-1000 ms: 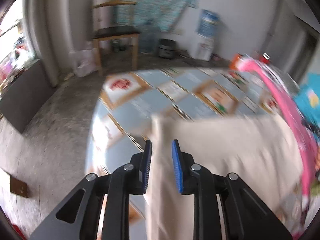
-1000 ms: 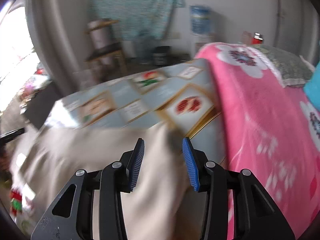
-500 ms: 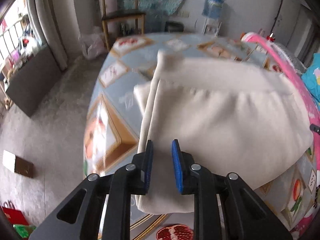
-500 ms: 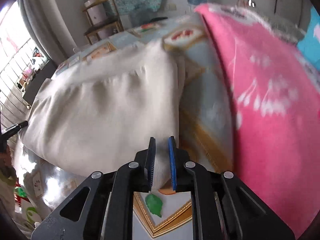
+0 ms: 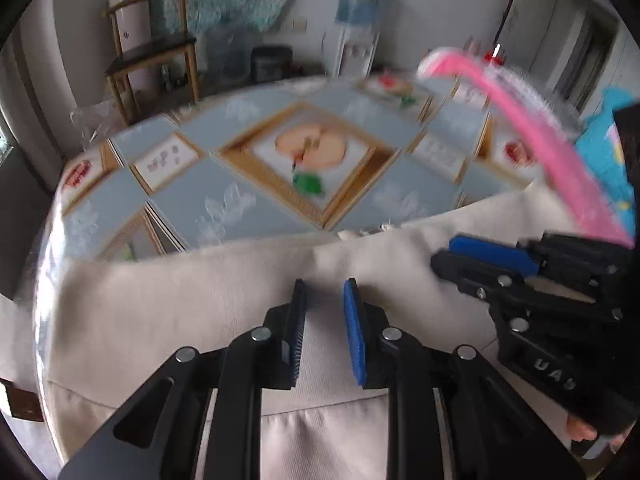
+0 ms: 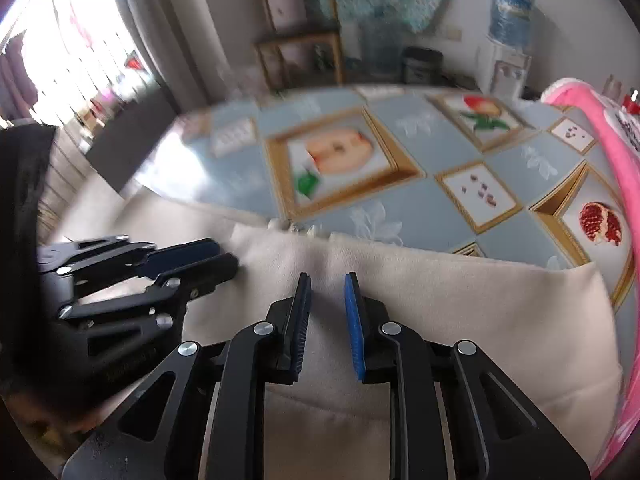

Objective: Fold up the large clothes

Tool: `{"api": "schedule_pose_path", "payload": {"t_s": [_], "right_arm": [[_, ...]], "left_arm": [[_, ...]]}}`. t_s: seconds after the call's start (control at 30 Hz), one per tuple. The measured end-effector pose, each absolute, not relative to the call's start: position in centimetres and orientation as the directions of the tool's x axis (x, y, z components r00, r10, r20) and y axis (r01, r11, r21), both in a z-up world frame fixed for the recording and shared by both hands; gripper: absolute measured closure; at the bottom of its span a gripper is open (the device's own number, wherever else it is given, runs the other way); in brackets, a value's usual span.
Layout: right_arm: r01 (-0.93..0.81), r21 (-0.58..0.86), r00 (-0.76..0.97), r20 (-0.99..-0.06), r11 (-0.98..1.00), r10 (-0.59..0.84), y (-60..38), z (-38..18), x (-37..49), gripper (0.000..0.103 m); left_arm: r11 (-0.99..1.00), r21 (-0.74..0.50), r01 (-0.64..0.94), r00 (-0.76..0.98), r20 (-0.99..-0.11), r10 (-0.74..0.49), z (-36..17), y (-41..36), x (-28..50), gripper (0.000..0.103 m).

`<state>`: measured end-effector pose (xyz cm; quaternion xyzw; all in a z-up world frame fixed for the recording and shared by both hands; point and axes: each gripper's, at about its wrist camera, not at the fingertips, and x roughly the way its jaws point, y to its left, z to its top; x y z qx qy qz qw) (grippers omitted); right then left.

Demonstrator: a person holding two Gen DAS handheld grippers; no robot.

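Note:
A large cream garment (image 5: 168, 312) lies folded along the near side of the table; it also shows in the right wrist view (image 6: 460, 304). My left gripper (image 5: 324, 292) hovers over its middle, jaws a little apart with nothing between them. My right gripper (image 6: 328, 286) is beside it, also slightly open and empty over the cloth. Each gripper shows in the other's view: the right one (image 5: 472, 256) at the right, the left one (image 6: 216, 256) at the left.
The table carries a blue cloth with fruit pictures in gold frames (image 5: 312, 160). A pink blanket (image 6: 616, 184) lies along the right edge. A wooden chair (image 5: 152, 64), a water dispenser (image 5: 356, 40) and a window (image 6: 64, 64) stand beyond.
Both grippers have let go of the garment and opened a little. They have come together over the middle of the cloth, which now lies flat on the table.

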<state>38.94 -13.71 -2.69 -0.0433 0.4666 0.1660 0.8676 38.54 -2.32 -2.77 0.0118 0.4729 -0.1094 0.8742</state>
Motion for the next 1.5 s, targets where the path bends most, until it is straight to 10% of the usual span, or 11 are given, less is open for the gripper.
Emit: {"api": "schedule_pose_path", "payload": {"t_s": [0.63, 0.93, 1.27, 1.5], "right_arm": [[-0.005, -0.044, 0.525, -0.85, 0.999, -0.035, -29.3, -2.8, 32.3, 0.077], [-0.362, 0.131, 0.55, -0.769, 0.923, 0.325, -15.8, 1.1, 26.4, 0.069], [-0.339, 0.06, 0.549, -0.798, 0.939, 0.249, -14.9, -0.5, 23.1, 0.069], [-0.161, 0.025, 0.576, -0.809, 0.987, 0.115, -22.3, -3.6, 19.9, 0.04]], "left_arm": [[0.998, -0.069, -0.011, 0.527, -0.848, -0.053, -2.5, 9.0, 30.8, 0.083], [0.994, -0.06, 0.087, 0.605, -0.79, -0.1, -0.1, 5.0, 26.6, 0.083], [0.997, -0.012, 0.079, 0.646, -0.761, -0.06, -0.1, 6.5, 22.5, 0.083], [1.0, -0.025, -0.015, 0.6, -0.8, -0.011, -3.0, 10.5, 20.2, 0.083]]}}
